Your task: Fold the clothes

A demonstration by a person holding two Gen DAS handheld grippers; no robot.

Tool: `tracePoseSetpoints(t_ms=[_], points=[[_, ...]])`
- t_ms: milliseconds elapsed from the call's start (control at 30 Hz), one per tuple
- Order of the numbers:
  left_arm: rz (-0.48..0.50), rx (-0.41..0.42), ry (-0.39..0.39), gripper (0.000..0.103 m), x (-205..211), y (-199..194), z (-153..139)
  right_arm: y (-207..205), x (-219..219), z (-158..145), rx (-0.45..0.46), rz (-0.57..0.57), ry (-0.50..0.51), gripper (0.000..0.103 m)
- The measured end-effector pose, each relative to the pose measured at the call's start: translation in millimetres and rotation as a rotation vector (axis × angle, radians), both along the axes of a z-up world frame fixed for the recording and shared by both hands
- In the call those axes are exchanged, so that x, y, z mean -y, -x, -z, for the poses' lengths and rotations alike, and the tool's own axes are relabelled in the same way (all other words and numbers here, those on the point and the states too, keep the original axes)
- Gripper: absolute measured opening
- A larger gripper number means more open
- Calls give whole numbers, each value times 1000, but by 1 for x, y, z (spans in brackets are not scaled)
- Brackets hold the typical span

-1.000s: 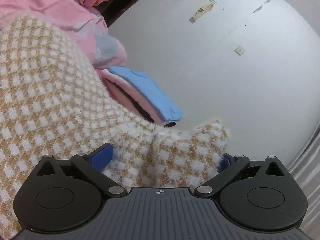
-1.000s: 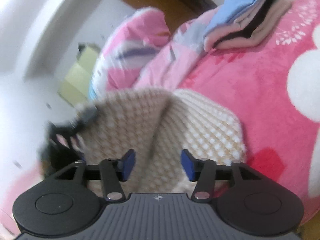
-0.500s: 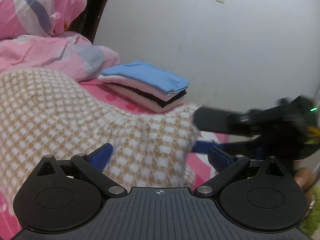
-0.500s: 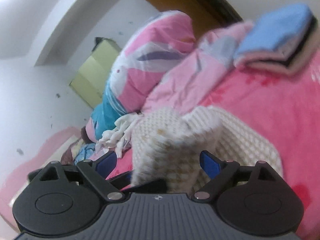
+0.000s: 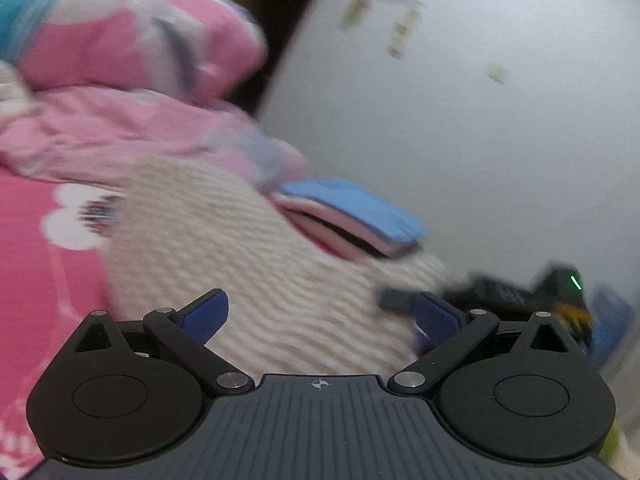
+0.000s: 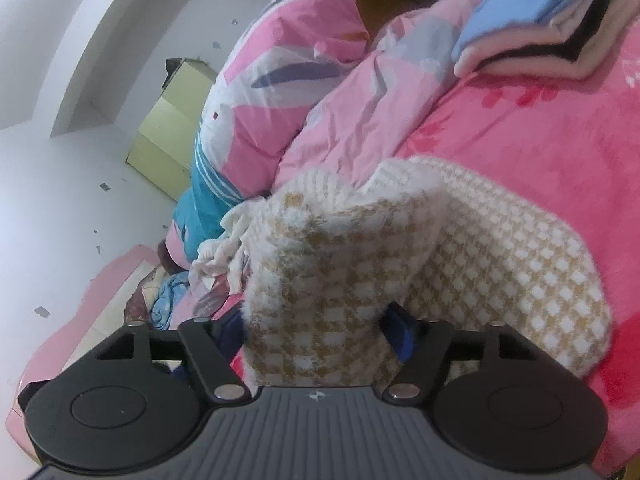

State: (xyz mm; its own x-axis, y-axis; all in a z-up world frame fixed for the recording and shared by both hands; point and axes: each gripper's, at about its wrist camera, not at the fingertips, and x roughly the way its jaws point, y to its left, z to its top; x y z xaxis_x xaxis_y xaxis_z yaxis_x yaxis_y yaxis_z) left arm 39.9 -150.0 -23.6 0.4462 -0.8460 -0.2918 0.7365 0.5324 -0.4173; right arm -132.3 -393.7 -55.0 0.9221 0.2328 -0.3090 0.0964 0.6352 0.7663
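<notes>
Watching the scene: reading it from the left edge across, with a bunched sweater between my two tools and a fold only half made.
Far left: pink floral blanket [image 5: 36, 272] under everything, with a pink duvet [image 5: 120, 132] heaped at the head of the bed.
Left gripper [image 5: 320, 316]: my jaws are spread wide, blue pads clear of each other; the knit lies between and under them, but the picture is too smeared to say whether either pad touches it. I am gripping nothing.
Checked sweater [image 6: 500, 264]: tan and white, lying on the blanket, one thick fold standing up out of it towards my right tool.
Right gripper [image 6: 320, 340]: my jaws are closing on that raised fold, the bundle fills the gap between them, and both pads are pressed into it. That is a pinch on bulk, not on one edge.
Folded stack [image 6: 532, 20]: blue on top, pink and black beneath, further up the bed at the right, near the sweater's far edge in the left view.
Risk, grip: fluffy knit may creep out of a closing pinch if I pull sideways.
Risk, layers: too many plies caught together, so the fold would come out lumpy.
Risk, left side: with my left jaws empty, nothing anchors the body and the whole garment may drag.
Risk, stack: a wide swing could knock the finished pile.
</notes>
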Motion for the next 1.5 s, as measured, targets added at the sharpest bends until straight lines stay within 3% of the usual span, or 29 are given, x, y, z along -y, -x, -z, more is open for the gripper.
tracePoseSetpoints(t_ms=[67,167,333,433,533,700,833,1000,1200,1500], points=[[-124,-25,-7,100,-6,-14,1,-1,-2,2,-2,-3,2,57],[-278,-24,-61,99,-1,-39,2,3,-7,0,-1,-6,27,55],[-414,19,-159,99,19,-65,11,12,-12,-7,-10,-24,62,56],[-393,-7,-206,96,34,-73,20,12,-17,-9,-9,-47,90,60],[-364,-7,-201,96,40,-72,27,2,-19,-5,-28,-54,106,60],[-344,25,-202,97,46,-66,33,-14,-22,4,-35,-48,105,59],[-345,62,-222,99,53,-68,35,-17,-35,6,-33,-34,182,56],[-344,84,-238,99,58,-69,33,-8,-45,6,-8,14,274,26],[-328,123,-288,99,72,-66,26,12,-40,12,56,54,258,15],[-274,244,-429,99,110,-53,13,34,-28,19,97,100,232,12]])
